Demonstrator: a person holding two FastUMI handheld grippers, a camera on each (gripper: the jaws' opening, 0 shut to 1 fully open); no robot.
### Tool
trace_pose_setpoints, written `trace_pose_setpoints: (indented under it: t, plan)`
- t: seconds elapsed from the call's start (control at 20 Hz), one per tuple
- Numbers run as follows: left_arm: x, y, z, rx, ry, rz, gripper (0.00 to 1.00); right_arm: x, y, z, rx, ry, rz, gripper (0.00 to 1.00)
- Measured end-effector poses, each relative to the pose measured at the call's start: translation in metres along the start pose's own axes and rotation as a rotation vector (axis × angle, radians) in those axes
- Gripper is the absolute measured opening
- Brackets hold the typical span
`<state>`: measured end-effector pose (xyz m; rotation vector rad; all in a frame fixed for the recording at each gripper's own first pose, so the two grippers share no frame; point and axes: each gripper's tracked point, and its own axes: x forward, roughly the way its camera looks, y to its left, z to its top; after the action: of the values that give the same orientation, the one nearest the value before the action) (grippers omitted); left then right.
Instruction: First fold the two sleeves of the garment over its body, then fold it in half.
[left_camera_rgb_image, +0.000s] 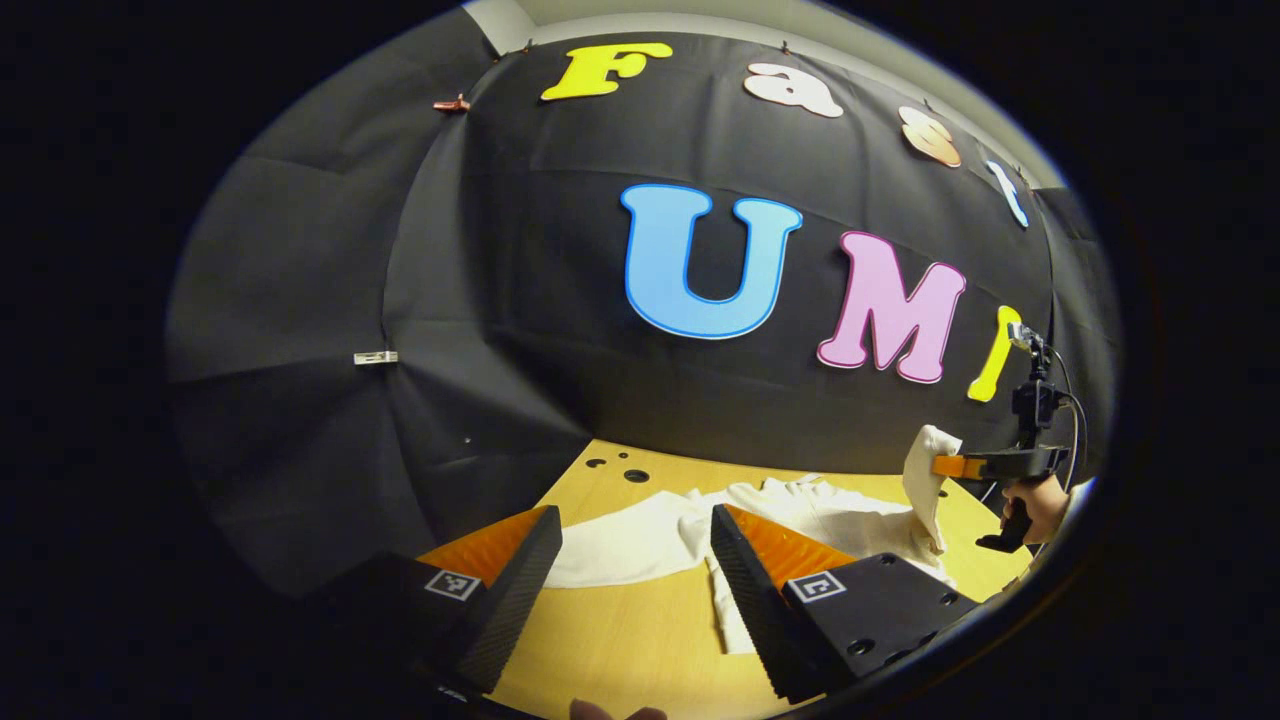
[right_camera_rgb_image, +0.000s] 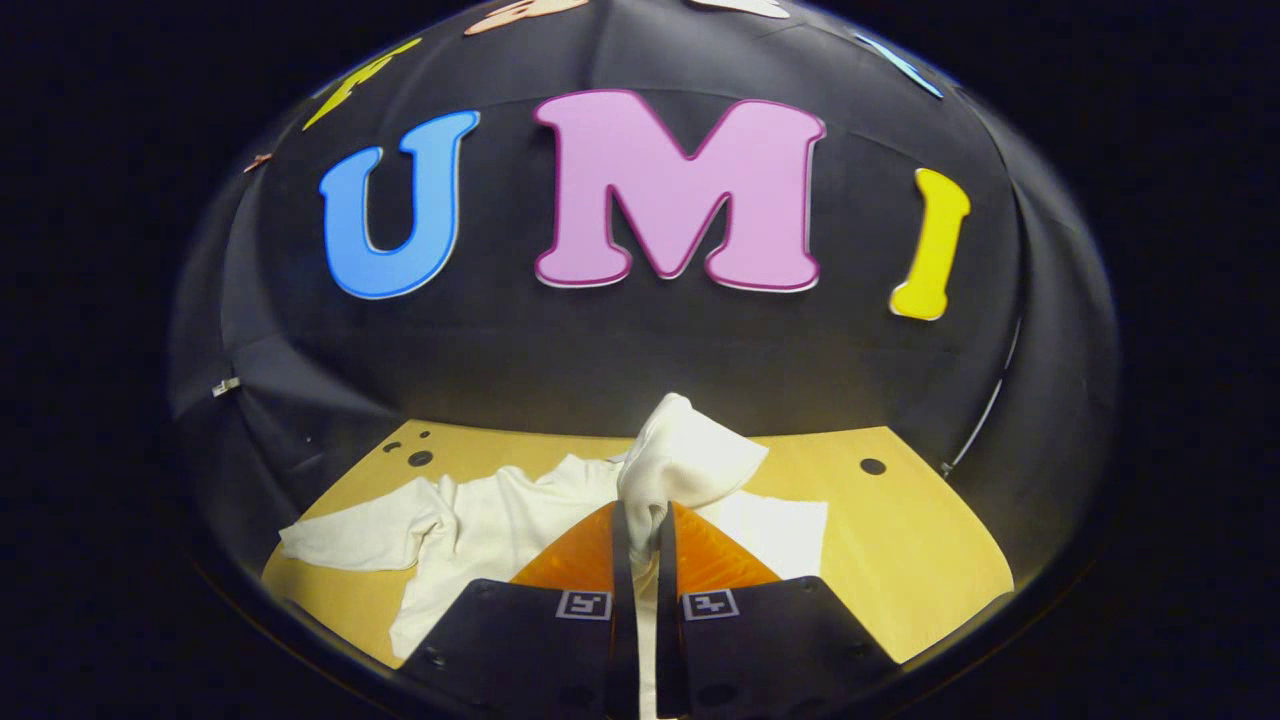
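Your right gripper (right_camera_rgb_image: 640, 545) has its jaws clenched on the garment's sleeve (right_camera_rgb_image: 690, 460), lifted off the tabletop (right_camera_rgb_image: 900, 560); your left gripper (left_camera_rgb_image: 635, 580) hangs with jaws released.

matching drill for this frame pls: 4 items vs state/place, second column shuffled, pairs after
Items:
1. left gripper
2. right gripper
3. left sleeve
4. table

States:
A. shut on a raised fold of white cloth
B. lying flat, spread out toward the table's left edge
C. open, nothing between its fingers, above the table
D. light wood, with dark round holes near the back

Pairs: 1-C, 2-A, 3-B, 4-D
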<state>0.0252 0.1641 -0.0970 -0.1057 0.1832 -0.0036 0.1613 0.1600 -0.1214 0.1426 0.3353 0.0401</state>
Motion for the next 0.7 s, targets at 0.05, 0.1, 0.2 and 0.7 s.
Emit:
trace_pose_setpoints:
  t: [0.05, 0.1, 0.2, 0.7]
  plan:
    - [0.002, 0.007, -0.002, -0.003, 0.007, 0.010, 0.95, 0.005, 0.011, -0.007, -0.013, 0.016, 0.022, 0.11]
    - [0.005, 0.014, -0.005, -0.006, 0.015, 0.019, 0.91, 0.011, 0.024, -0.015, -0.026, 0.035, 0.044, 0.11]
    - [0.009, 0.025, -0.009, -0.016, 0.025, 0.030, 0.91, 0.023, 0.046, -0.030, -0.051, 0.070, 0.076, 0.11]
    - [0.030, 0.063, -0.039, -0.038, 0.081, 0.069, 0.91, 0.056, 0.143, -0.116, -0.151, 0.249, 0.230, 0.11]
